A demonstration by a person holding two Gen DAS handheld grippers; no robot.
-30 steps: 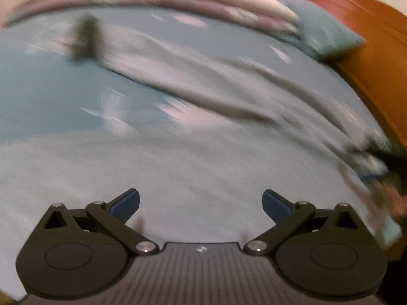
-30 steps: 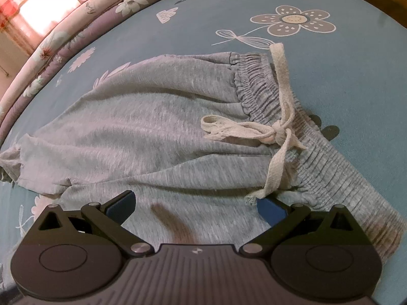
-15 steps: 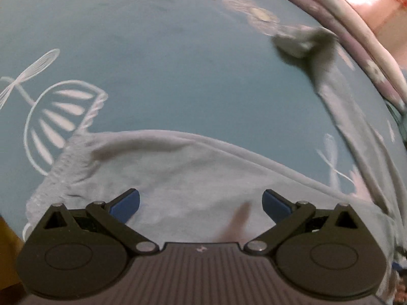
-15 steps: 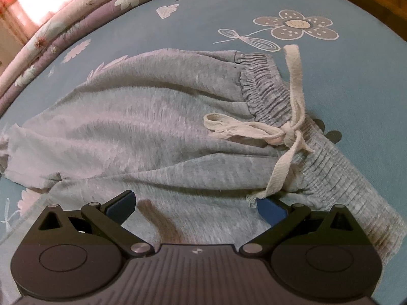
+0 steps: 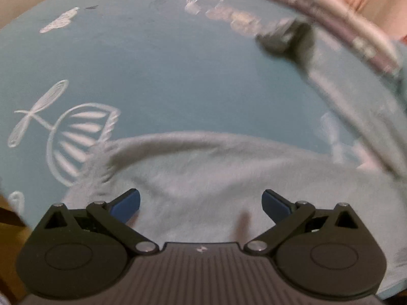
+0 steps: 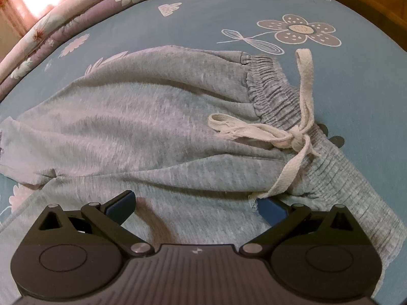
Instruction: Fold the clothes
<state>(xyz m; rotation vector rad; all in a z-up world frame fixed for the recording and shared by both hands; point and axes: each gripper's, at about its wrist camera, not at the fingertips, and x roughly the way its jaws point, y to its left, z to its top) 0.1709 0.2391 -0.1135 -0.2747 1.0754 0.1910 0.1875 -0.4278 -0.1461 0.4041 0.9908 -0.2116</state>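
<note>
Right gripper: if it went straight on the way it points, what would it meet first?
Most likely the grey trousers. The open right gripper already hangs over that cloth, with the white drawstring ahead and to the right. Depth is unclear, so contact height is a guess.

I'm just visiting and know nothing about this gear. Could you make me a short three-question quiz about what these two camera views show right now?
1. True or false: the white drawstring on the grey shorts is tied in a knot.
2. The right gripper is: A) open above the shorts, B) shut on the drawstring, C) out of view.
3. Fill in: the shorts lie on a blue ____ printed with flowers.

Key
1. True; the knot sits at the gathered waistband.
2. A; its blue fingertips stand wide apart, as do those of the left gripper.
3. Bedsheet.
</note>
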